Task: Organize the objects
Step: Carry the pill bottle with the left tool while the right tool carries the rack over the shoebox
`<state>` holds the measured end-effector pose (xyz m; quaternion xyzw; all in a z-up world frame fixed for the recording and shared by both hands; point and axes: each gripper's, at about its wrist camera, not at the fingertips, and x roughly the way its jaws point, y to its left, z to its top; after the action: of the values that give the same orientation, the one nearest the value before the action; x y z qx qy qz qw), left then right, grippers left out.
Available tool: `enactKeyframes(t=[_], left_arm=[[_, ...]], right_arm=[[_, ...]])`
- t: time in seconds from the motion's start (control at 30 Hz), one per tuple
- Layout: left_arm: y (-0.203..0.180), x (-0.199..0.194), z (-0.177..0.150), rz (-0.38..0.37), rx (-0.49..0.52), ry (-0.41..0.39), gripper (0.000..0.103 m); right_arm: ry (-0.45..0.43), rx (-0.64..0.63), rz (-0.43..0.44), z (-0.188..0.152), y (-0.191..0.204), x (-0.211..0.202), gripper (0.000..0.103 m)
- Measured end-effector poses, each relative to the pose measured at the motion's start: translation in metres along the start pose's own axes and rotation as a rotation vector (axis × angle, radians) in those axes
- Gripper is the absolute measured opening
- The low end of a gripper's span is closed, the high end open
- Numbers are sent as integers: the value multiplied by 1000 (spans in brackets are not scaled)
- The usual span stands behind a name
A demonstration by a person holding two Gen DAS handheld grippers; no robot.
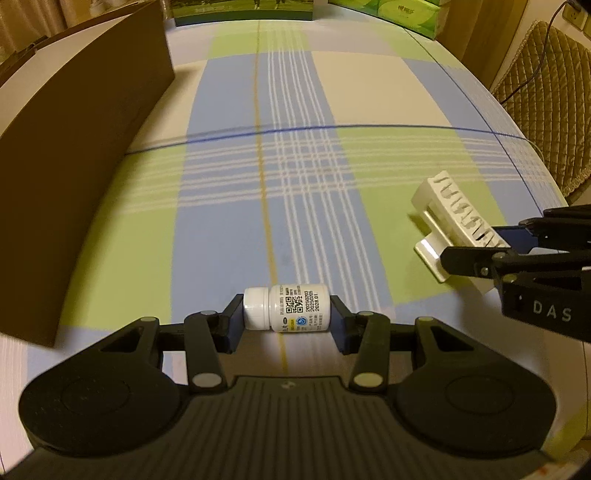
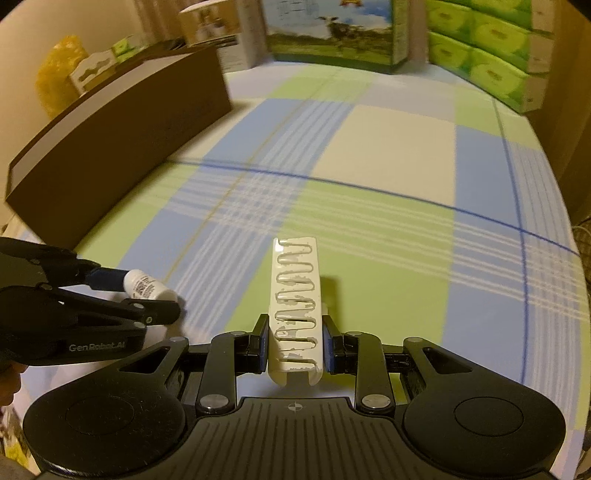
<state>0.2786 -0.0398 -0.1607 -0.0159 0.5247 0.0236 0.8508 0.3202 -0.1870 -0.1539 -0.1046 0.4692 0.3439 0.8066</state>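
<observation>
A small white pill bottle with a printed label lies sideways between the pads of my left gripper, which is shut on it just above the checked tablecloth. In the right wrist view the same bottle shows in the left gripper at the left edge. My right gripper is shut on a white plastic clip-like piece with a wavy ridged face, both pads pressing its sides. From the left wrist view that piece and the right gripper sit at the right.
A long brown box stands along the table's left side, also in the left wrist view as a brown box. Green tissue packs and a carton with a cow picture line the far edge. A quilted chair stands beyond the right edge.
</observation>
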Motion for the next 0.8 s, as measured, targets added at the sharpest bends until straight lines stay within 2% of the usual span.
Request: enactKeyframes(t=[0.33,0.6,0.8], left_arm=[[20,-30,-34,-20,-20,4,41],[54,-80,-47,-28,-60,-69,41],[89,-116,-47,-6,-101,-130,41]], right_arm=[[10,-58,92,-5,43,-12,25],[-32,-87,164,13,87,-28,25],[-77,-124,229,35,128,-38,25]])
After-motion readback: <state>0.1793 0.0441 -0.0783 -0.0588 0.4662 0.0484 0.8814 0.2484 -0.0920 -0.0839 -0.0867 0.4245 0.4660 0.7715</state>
